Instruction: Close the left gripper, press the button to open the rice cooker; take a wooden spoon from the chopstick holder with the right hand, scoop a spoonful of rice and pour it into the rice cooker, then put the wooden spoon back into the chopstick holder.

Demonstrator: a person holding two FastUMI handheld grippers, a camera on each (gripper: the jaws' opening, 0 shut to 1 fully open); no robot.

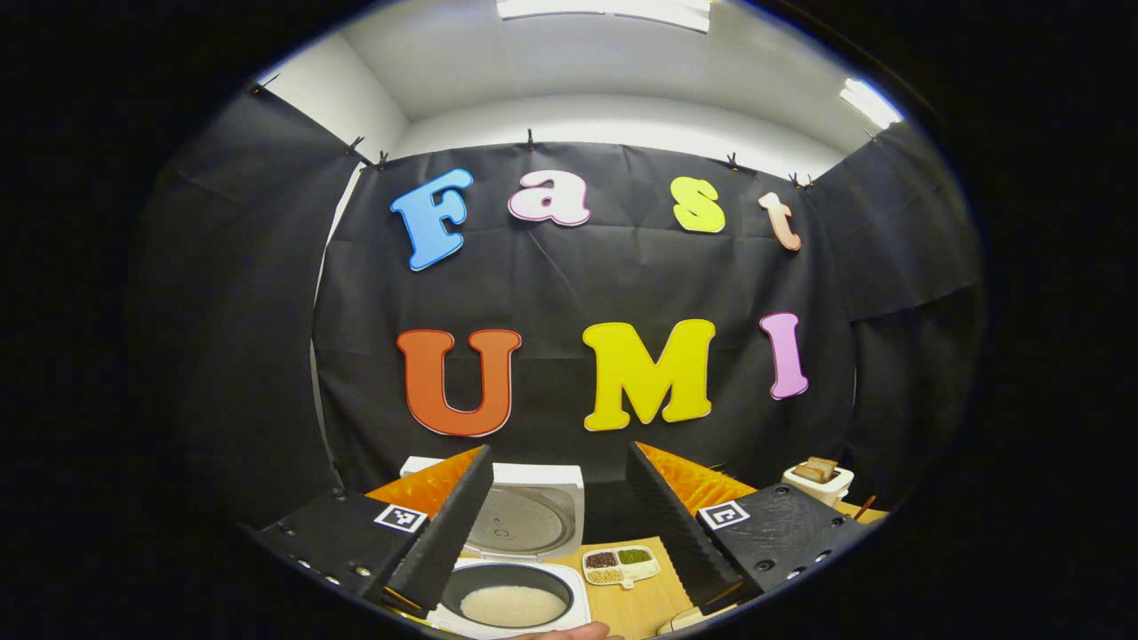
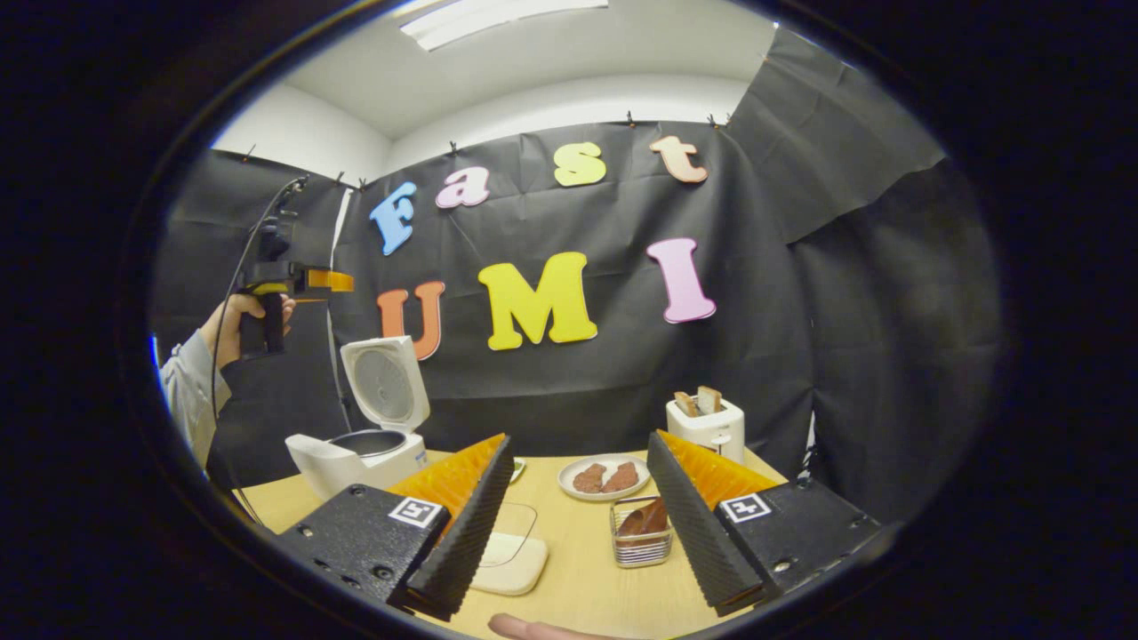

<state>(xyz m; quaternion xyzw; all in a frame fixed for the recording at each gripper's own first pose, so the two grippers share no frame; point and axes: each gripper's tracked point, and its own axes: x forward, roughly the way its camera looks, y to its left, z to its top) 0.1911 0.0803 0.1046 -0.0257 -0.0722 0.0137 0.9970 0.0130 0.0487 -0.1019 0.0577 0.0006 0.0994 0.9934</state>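
Observation:
The white rice cooker (image 1: 578,600) stands open right below my left gripper (image 1: 560,462), its lid (image 1: 532,520) upright and white rice (image 1: 513,606) in the pot. My left gripper is open with nothing between its fingers. In the right gripper view the cooker (image 2: 351,458) sits at the table's left with its lid (image 2: 387,382) raised. A hand holds the left gripper (image 2: 324,282) high above it. My right gripper (image 2: 580,444) is open and holds nothing. Just beyond it is a wire holder (image 2: 642,542) with a brown wooden spoon (image 2: 651,518) in it.
A white shallow box with a clear lid (image 2: 508,553) lies by my right gripper's left finger. Behind are a plate of brown food (image 2: 605,477) and a toaster with bread (image 2: 707,425). A small divided dish of grains (image 1: 620,565) sits right of the cooker. The table (image 2: 578,578) is light wood.

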